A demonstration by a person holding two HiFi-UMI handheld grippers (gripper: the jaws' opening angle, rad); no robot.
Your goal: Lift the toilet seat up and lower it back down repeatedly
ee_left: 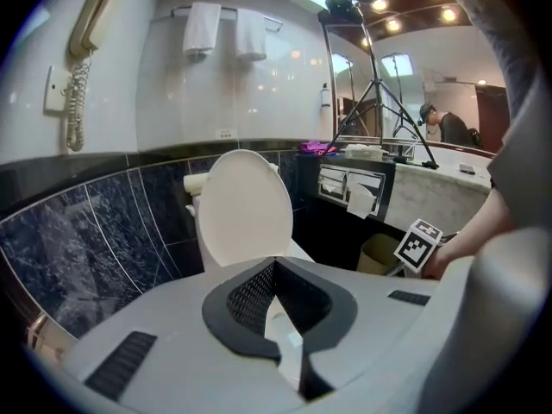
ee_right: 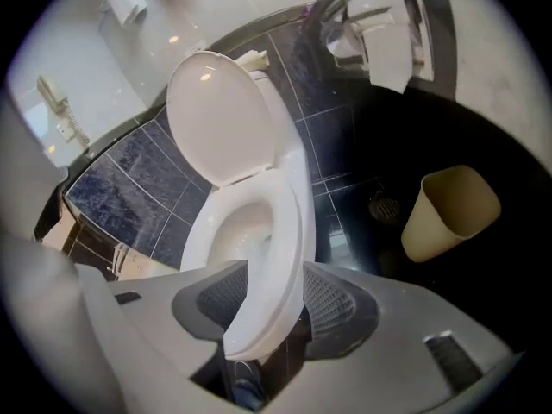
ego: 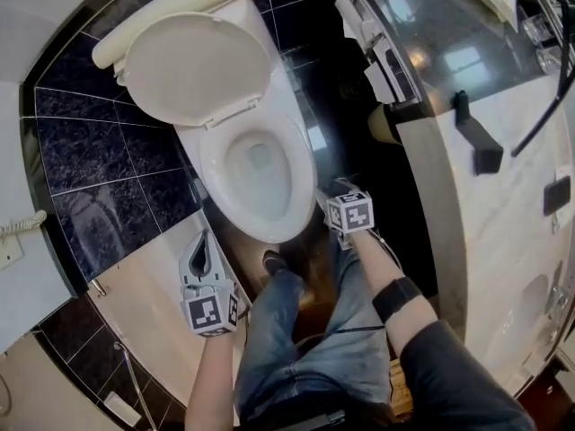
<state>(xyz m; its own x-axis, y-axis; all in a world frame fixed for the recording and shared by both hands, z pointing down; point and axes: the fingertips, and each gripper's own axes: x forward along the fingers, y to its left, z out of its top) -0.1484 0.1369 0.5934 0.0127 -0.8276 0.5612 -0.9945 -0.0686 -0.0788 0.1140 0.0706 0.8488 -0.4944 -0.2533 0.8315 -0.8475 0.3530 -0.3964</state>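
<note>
**A:** Head view first: is there any writing to read?

**B:** Only the black-and-white square patterns on the two marker cubes point(ego: 350, 212), one on each gripper.

**A:** And the count?

**B:** There is one white ceramic toilet bowl point(ego: 256, 173) and one white oval plastic toilet seat point(ego: 303, 173). One matching white lid point(ego: 198, 70) stands raised behind it. There are two grey hand-held grippers. The left gripper view adds two white towels point(ee_left: 203, 28) on a rail and one cream wall telephone point(ee_left: 86, 20). The right gripper view adds one beige tapered bin point(ee_right: 450, 210) on the dark floor.

**A:** Where does the seat lie?

**B:** It lies flat on the bowl. The right gripper point(ego: 327, 194) is at the seat's front edge, on the person's right. In its own view the seat's rim runs between its jaws. They stand wide apart, and a gap shows beside one pad, so nothing is clamped.

**A:** And the left gripper point(ego: 205, 238)?

**B:** It is off to the left of the bowl's front, apart from the toilet. Its jaws meet at the tips with nothing between them.
</note>
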